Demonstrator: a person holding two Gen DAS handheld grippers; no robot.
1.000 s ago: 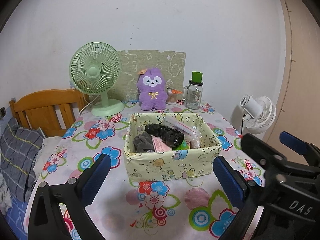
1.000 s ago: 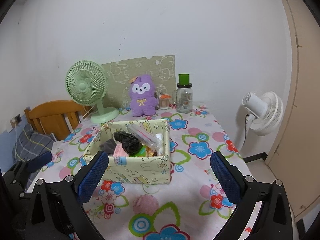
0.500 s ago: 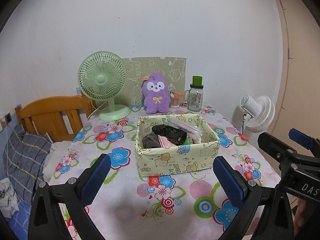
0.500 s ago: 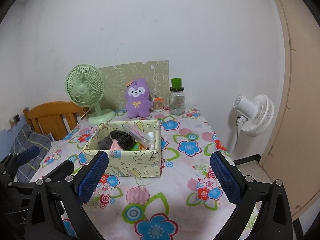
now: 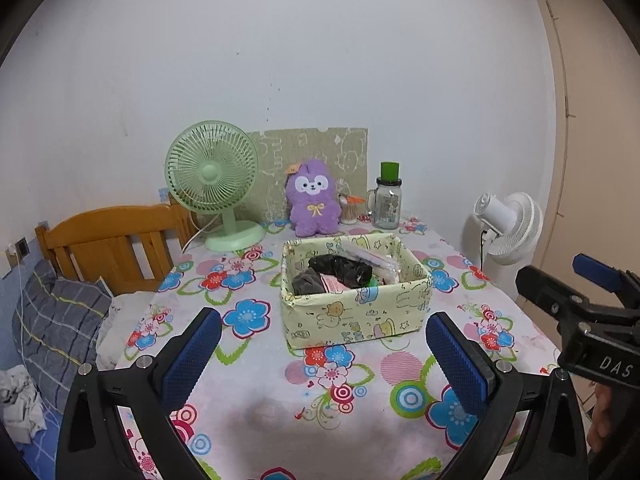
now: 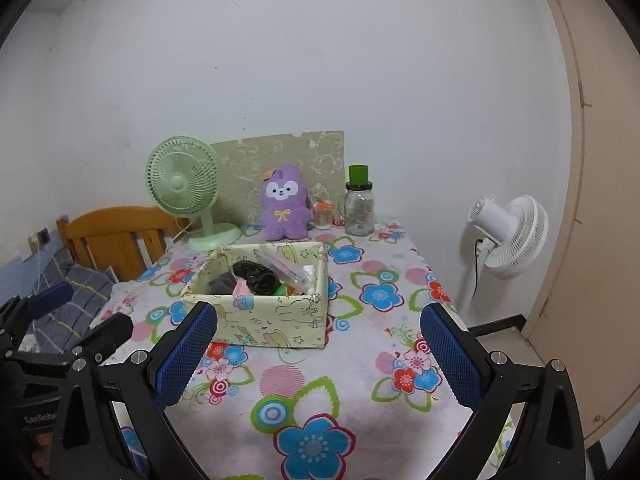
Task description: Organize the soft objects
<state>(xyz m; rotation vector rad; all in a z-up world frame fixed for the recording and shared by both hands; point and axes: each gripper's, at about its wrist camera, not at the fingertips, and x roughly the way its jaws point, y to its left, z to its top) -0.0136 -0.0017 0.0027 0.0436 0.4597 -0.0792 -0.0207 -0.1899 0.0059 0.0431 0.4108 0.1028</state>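
Observation:
A pale yellow fabric box (image 5: 356, 316) (image 6: 276, 320) stands mid-table with several soft items inside: a black bundle (image 5: 340, 268) (image 6: 256, 274), a dark grey piece (image 5: 306, 282), a pink packet (image 5: 334, 282) and a clear plastic pouch (image 6: 284, 270). A purple plush toy (image 5: 313, 200) (image 6: 285, 204) sits upright at the table's back, against a green board. My left gripper (image 5: 320, 356) is open, held back from the box over the near table. My right gripper (image 6: 318, 360) is also open and empty, nearer the front right.
A green desk fan (image 5: 214, 184) stands back left and a glass jar with a green lid (image 5: 387, 200) back right, beside a small cotton-swab jar (image 5: 350, 210). A white floor fan (image 6: 508, 236) stands off the table's right edge. A wooden headboard (image 5: 108, 240) and bedding lie left.
Both grippers have pulled back and risen away from the box, so the table looks smaller and farther. Both stayed open and empty.

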